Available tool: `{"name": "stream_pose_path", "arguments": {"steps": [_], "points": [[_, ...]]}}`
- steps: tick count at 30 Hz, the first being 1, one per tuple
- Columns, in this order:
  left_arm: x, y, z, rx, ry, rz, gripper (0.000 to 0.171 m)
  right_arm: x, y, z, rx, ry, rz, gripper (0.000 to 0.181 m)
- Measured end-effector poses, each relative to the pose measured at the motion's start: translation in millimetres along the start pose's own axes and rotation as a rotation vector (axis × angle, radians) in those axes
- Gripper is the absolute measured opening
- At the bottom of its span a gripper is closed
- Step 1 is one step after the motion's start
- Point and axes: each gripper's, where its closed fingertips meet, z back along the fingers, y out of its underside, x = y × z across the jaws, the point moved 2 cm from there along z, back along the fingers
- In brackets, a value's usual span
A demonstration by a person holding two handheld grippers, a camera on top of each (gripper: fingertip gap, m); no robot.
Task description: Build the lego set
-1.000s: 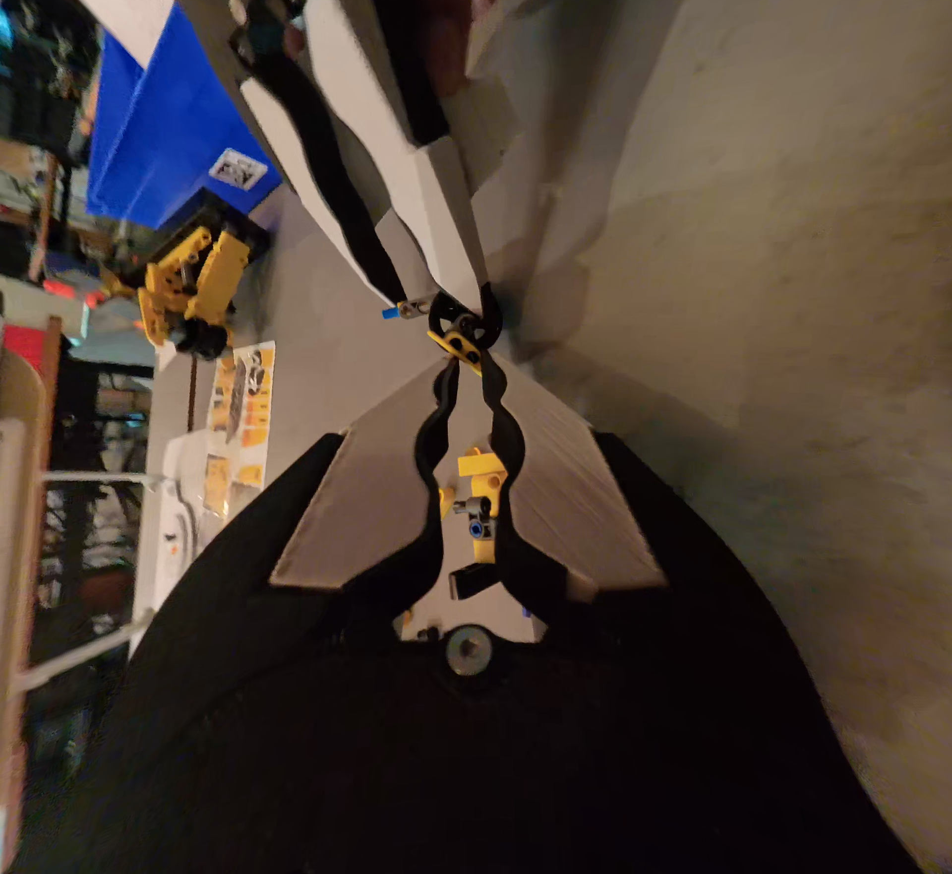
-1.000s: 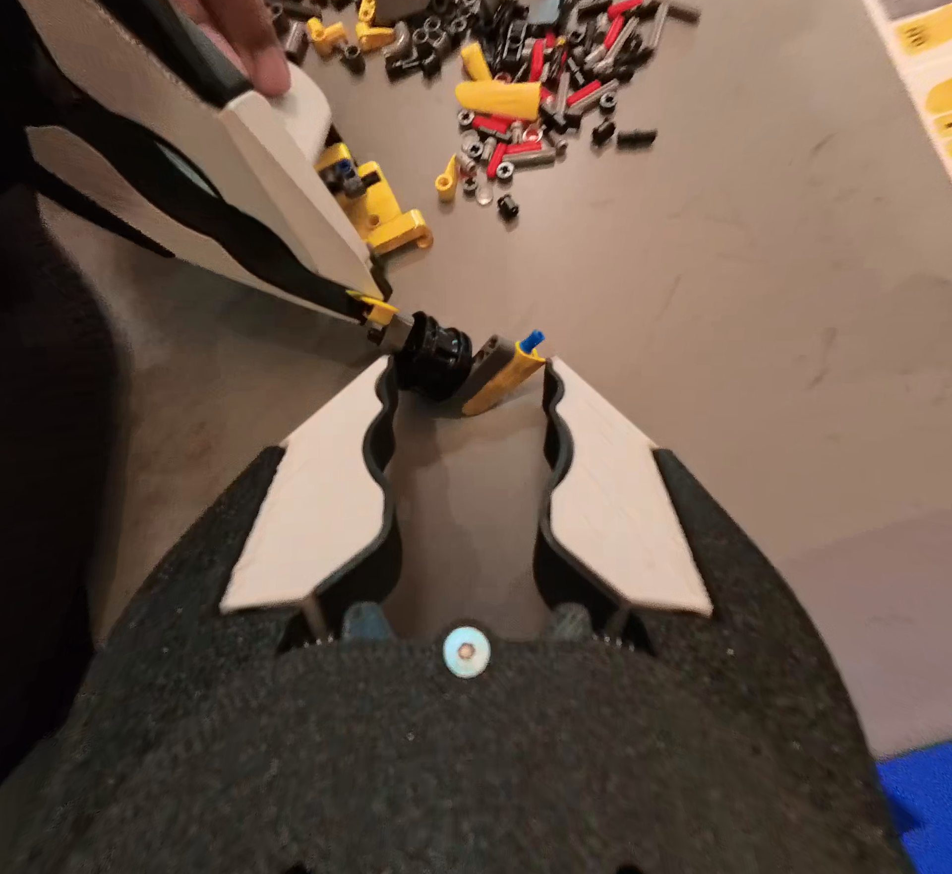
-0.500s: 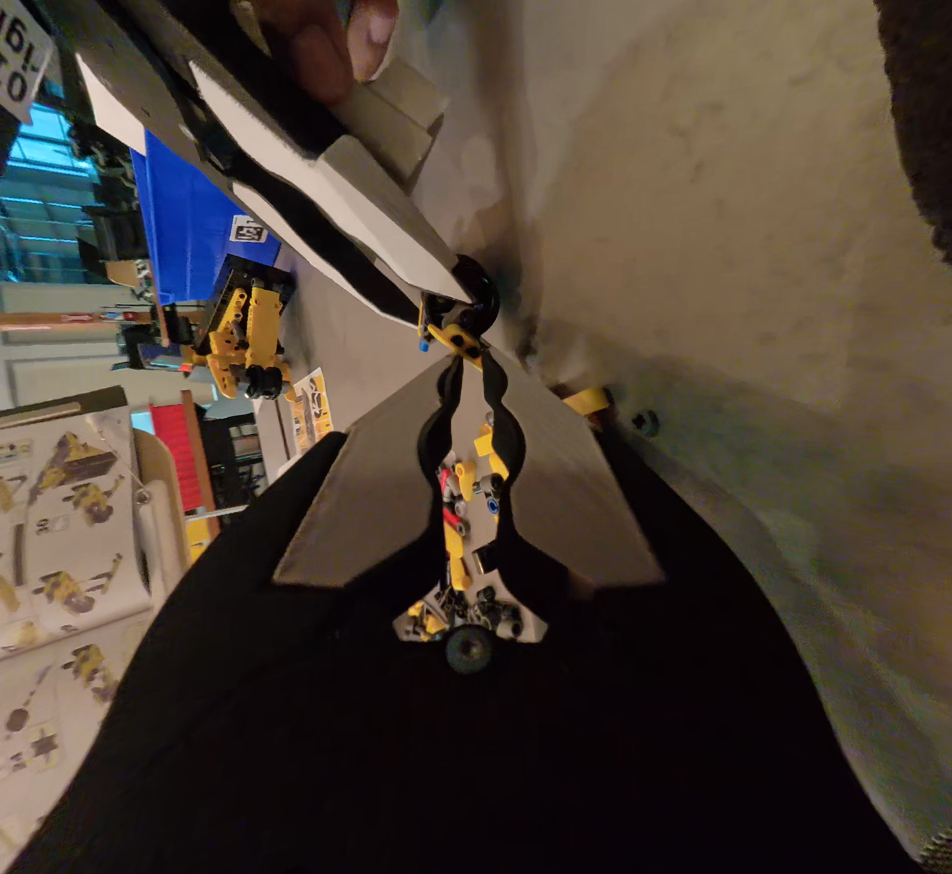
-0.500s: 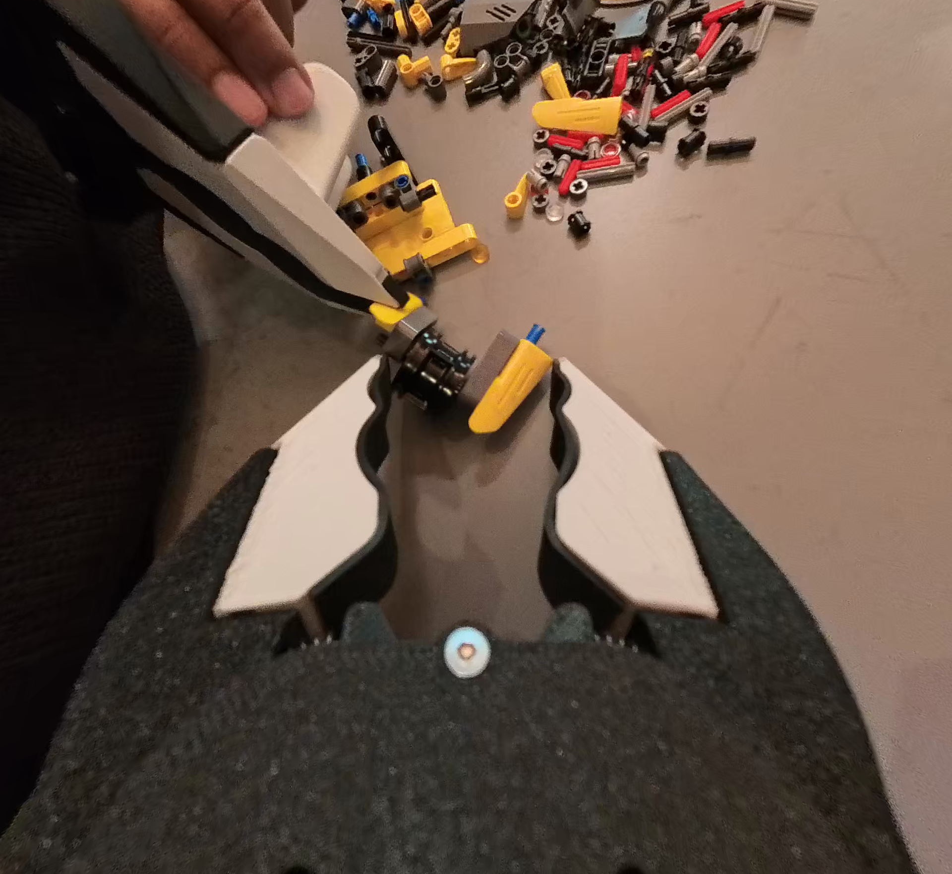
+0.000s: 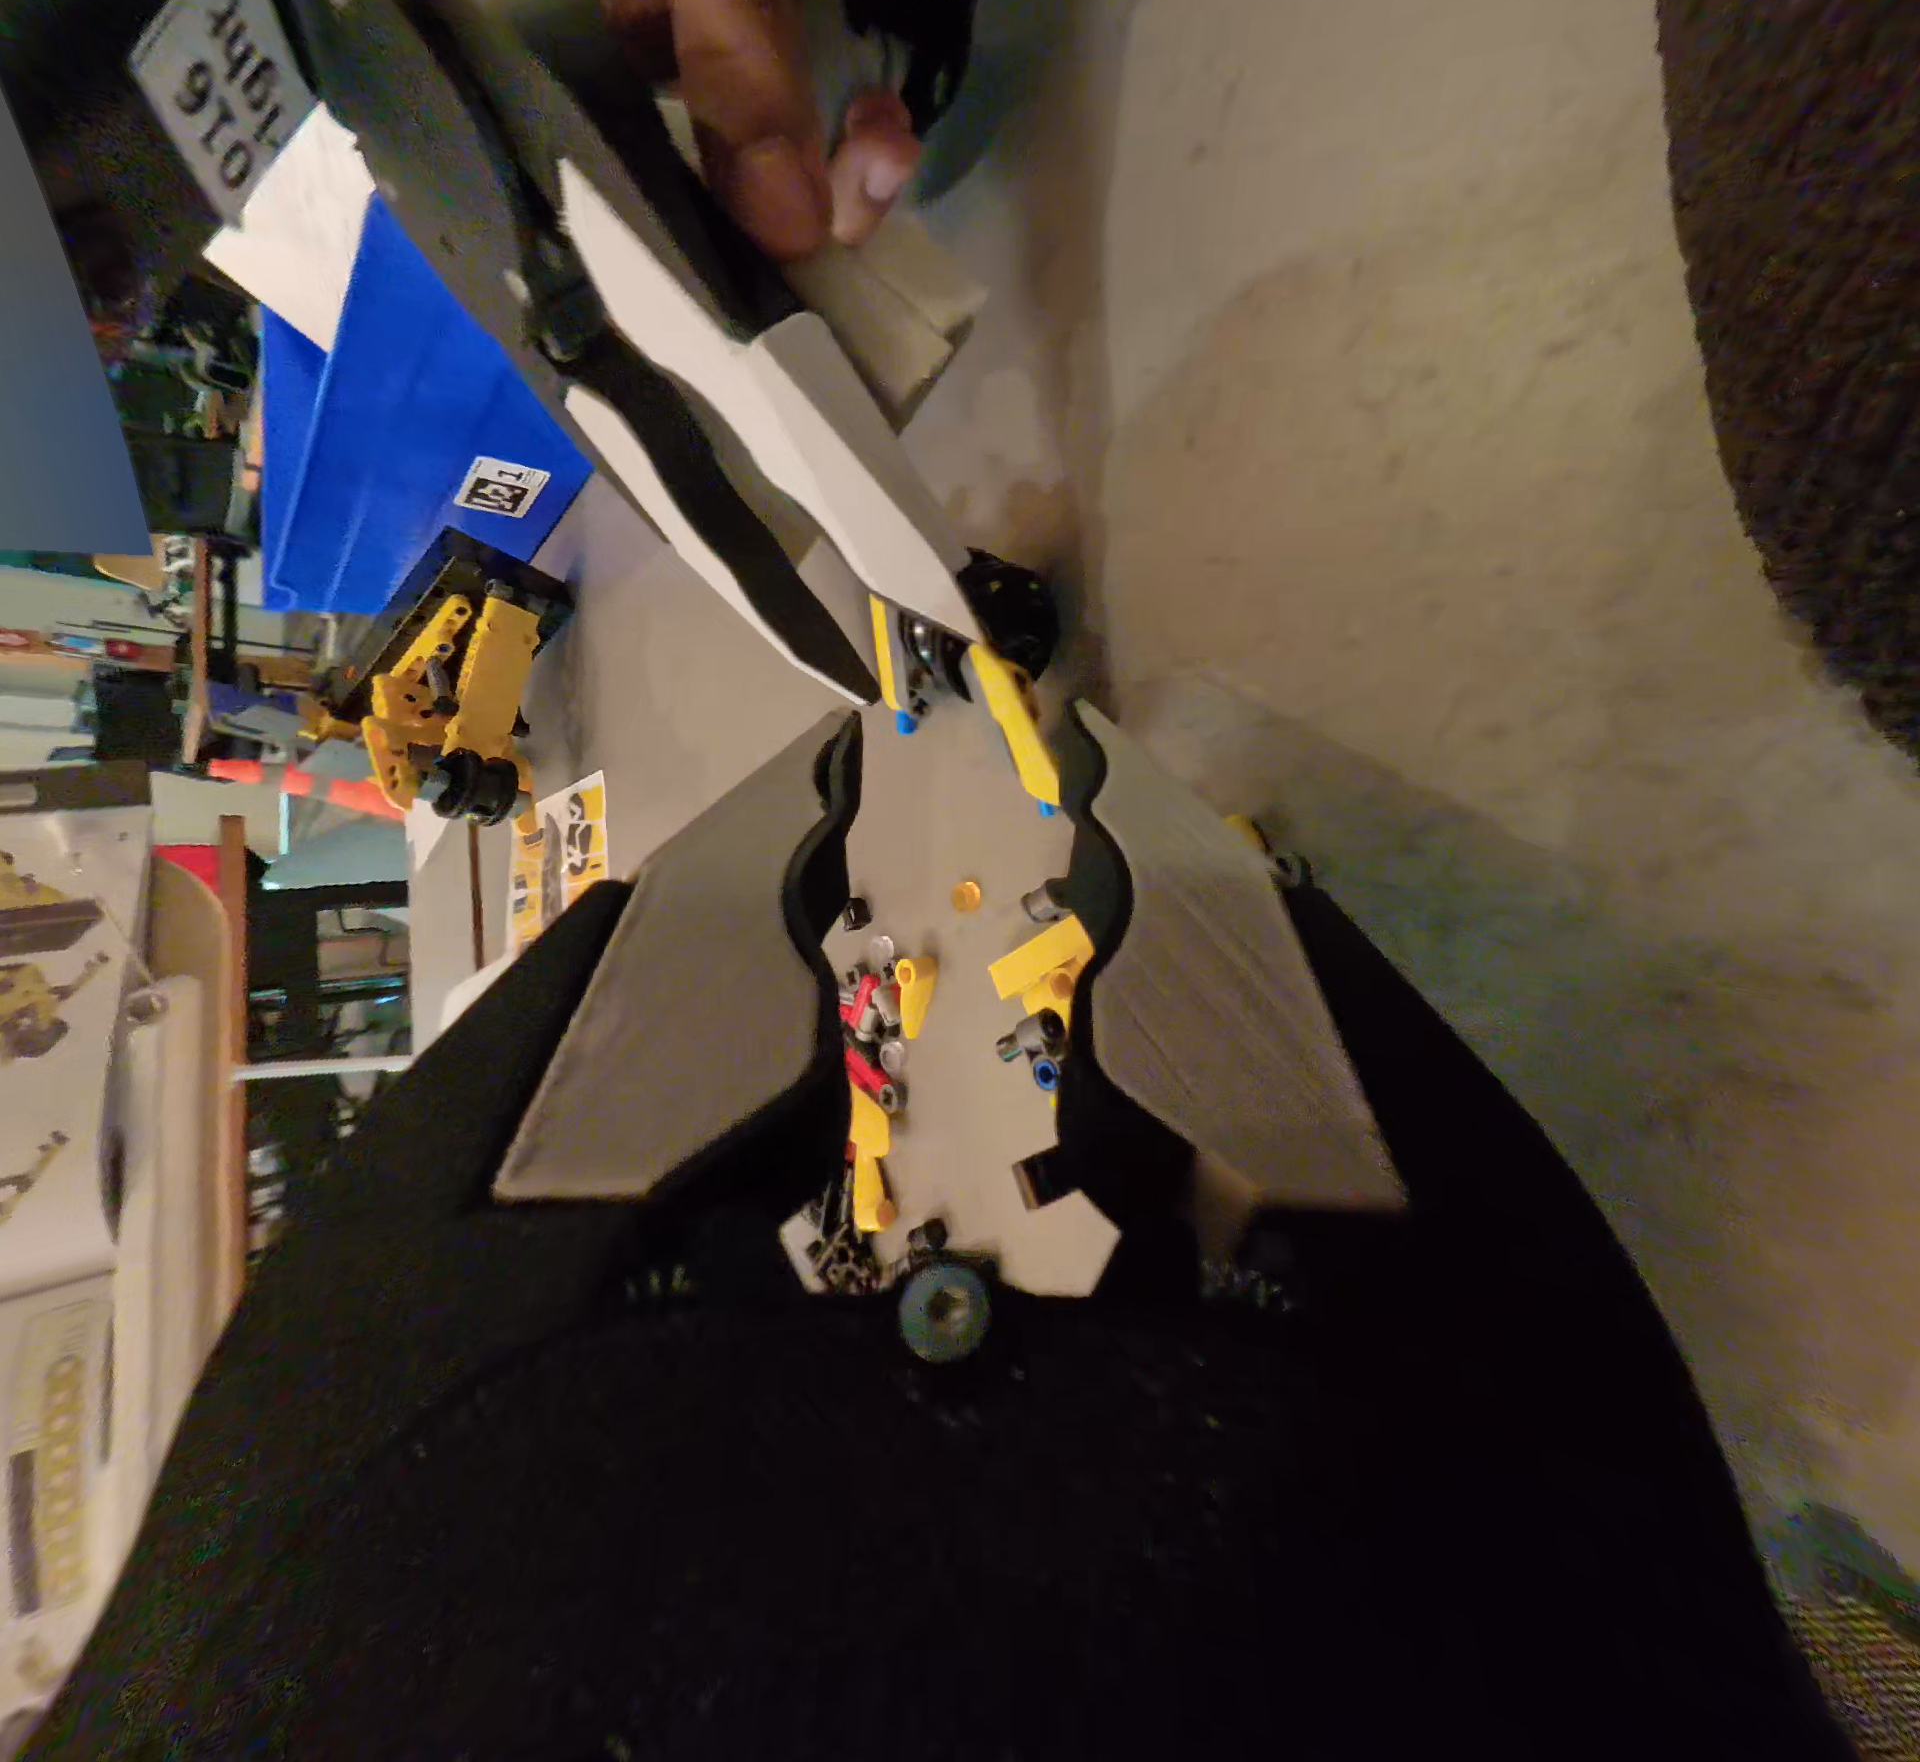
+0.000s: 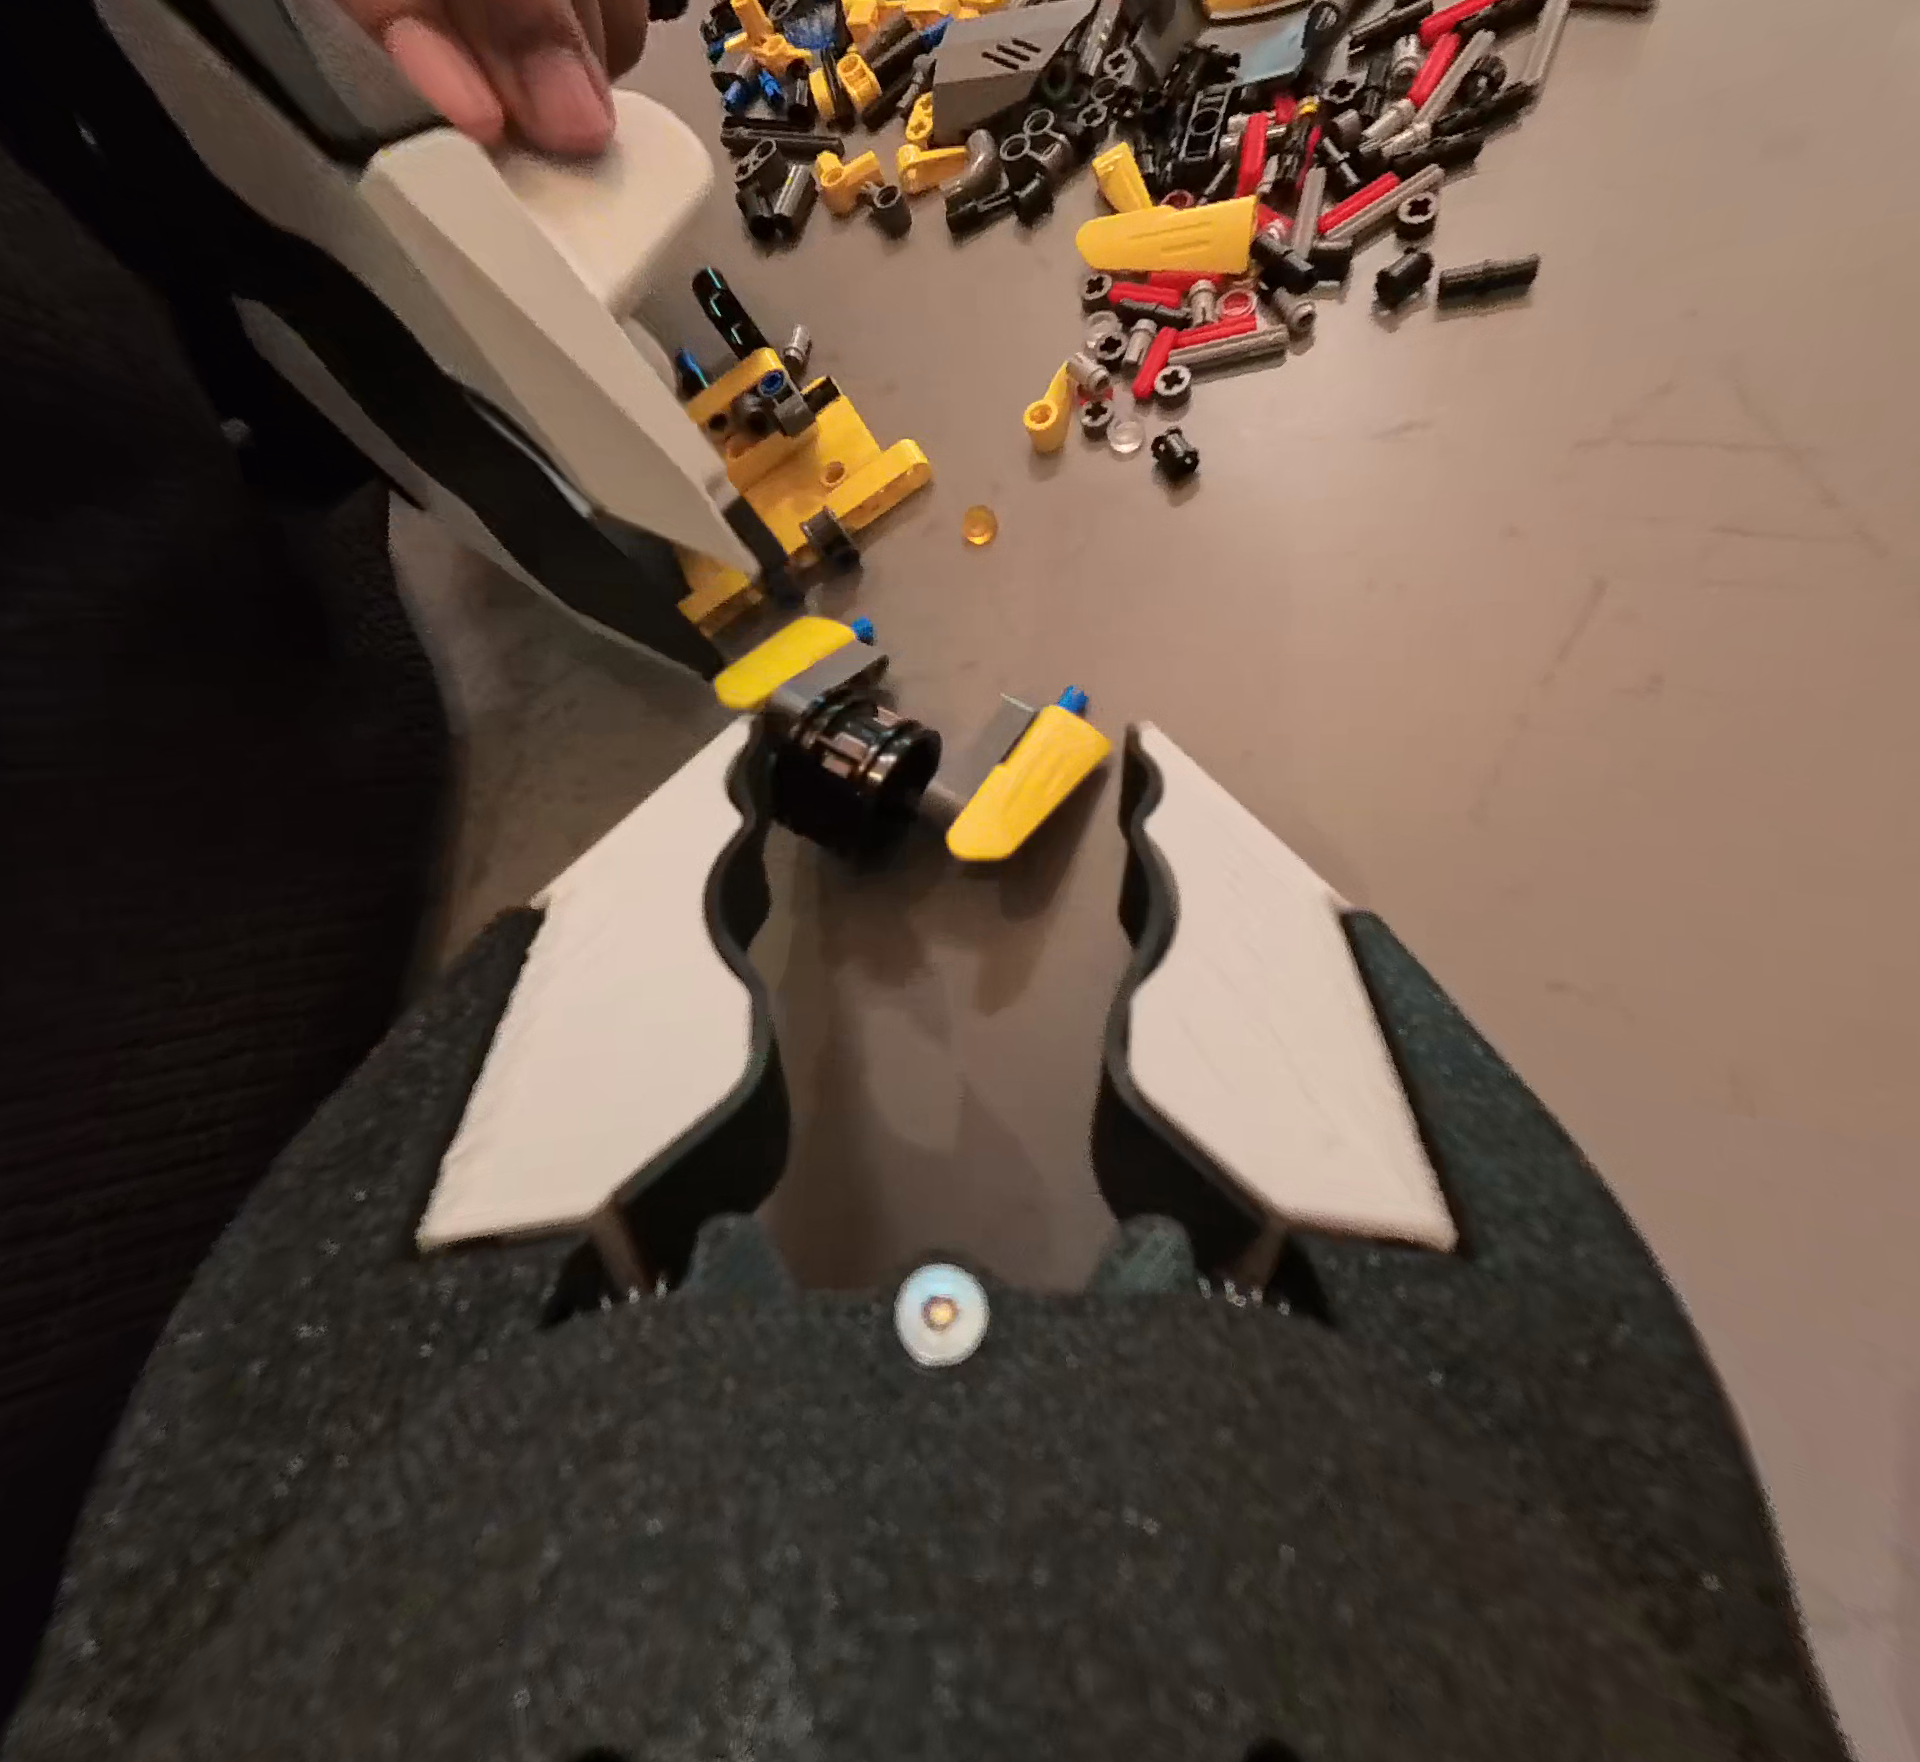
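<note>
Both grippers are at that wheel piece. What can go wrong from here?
1. The wheel assembly sits at the fingertips of the left gripper and right gripper, both open; no firm clamp shows, so it may slip or roll.
2. The left gripper's fingers hang right by the yellow sub-build and a loose orange stud; a swing could knock them.

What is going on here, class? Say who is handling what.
A person holds two grippers over a table. The left gripper and right gripper both have open jaws, and their tips meet around a small wheel assembly. Neither clamps it, and it seems to rest on the table. A parts pile lies beyond.
</note>
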Motion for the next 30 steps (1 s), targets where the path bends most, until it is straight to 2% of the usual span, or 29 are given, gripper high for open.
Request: {"name": "stream_pose_path", "arguments": {"steps": [7, 10, 15, 19, 23, 26, 28, 30], "points": [[12, 3, 18, -0.134, 0.061, 0.201, 0.036, 3, -6, 6, -0.032, 0.009, 0.012, 0.068], [16, 4, 22, -0.189, 0.102, 0.307, 0.042, 2, -9, 7, -0.033, 0.058, 0.013, 0.073], [16, 5, 17, -0.187, 0.154, 0.4, 0.046, 15, -14, 6, -0.037, 0.131, 0.025, 0.08], [27, 6, 16, -0.194, 0.108, 0.45, 0.04, 14, -27, 13, -0.124, 0.216, 0.12, 0.076], [51, 16, 23, -0.222, 0.043, 0.628, 0.039, 7, -43, 28, -0.312, 0.288, 0.15, 0.076], [67, 27, 37, -0.249, -0.01, 0.754, 0.041, 7, -49, 45, -0.451, 0.414, 0.154, 0.071], [71, 34, 47, -0.256, -0.046, 0.787, 0.041, 9, -42, 52, -0.461, 0.552, 0.145, 0.059], [71, 42, 54, -0.253, -0.075, 0.801, 0.041, 16, -31, 45, -0.404, 0.621, 0.115, 0.061]]}}
